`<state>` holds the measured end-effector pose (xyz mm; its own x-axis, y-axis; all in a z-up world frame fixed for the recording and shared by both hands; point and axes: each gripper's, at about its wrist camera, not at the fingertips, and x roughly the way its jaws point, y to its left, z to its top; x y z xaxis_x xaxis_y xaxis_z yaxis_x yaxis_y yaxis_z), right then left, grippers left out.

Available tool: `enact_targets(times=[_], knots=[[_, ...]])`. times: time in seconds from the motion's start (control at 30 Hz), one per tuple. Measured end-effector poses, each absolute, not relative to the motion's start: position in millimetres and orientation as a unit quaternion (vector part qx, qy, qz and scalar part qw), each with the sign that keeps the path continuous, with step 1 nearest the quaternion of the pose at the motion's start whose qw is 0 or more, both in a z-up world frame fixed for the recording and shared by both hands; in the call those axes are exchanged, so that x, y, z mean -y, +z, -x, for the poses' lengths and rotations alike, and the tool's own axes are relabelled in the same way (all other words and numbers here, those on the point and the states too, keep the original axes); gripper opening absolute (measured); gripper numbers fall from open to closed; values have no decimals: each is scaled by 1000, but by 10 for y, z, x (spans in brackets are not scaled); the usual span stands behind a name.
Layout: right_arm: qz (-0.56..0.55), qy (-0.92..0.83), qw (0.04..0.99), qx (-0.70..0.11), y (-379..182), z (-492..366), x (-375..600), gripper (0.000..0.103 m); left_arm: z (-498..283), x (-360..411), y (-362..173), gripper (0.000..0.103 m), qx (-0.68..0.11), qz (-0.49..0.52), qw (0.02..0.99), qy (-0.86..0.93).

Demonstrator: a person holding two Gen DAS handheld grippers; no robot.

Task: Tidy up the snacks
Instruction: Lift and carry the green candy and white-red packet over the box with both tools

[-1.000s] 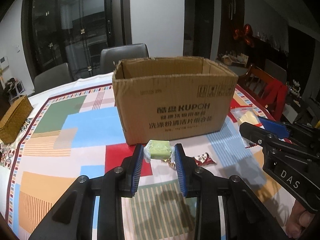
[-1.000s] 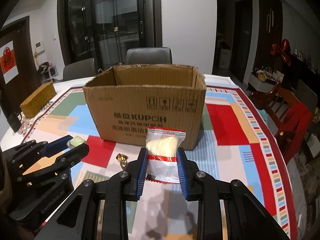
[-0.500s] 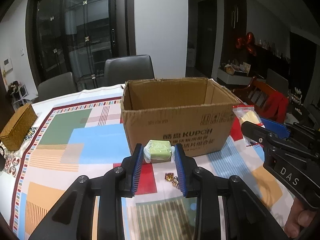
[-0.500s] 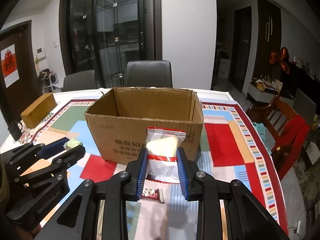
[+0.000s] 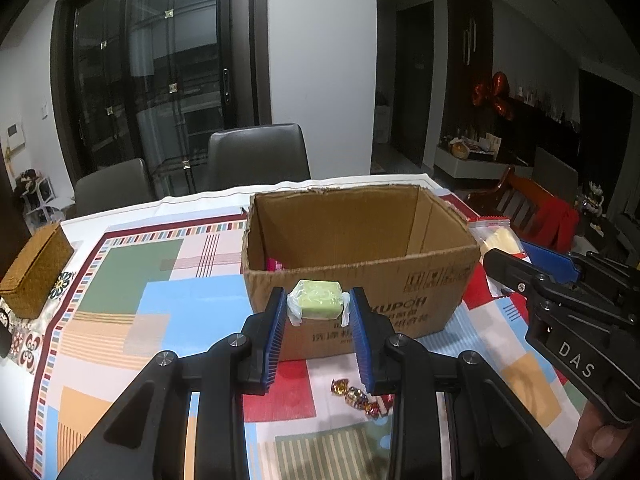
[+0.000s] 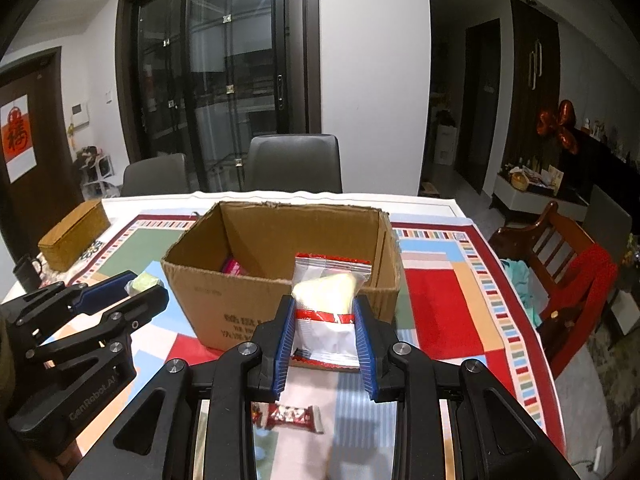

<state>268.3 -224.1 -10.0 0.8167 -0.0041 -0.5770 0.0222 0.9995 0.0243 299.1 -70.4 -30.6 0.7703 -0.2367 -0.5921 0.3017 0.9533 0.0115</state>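
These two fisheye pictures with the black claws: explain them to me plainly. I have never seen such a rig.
No robot here: a person holds a two-finger gripper in each hand, each carrying a camera looking along its fingers. In the left view, the left gripper clamps a green wrapped snack. In the right view, the right gripper clamps a clear packet with a red strip. Both are raised before an open cardboard box on a patterned tablecloth. Loose candies lie on the cloth.

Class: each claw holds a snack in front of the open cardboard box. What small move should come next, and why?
Probably carry both forward over the cardboard box rim. The left claw grips the green cake and the right claw the red-and-white packet, both raised but short of the opening.
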Motion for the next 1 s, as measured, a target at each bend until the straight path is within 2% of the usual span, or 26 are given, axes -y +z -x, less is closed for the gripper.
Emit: enact_targets(times=[1.0], knots=[[-13,-18,957,-289,83,-3160,2311,30,-3602,790,-159,32,-291,-52,943,-155]])
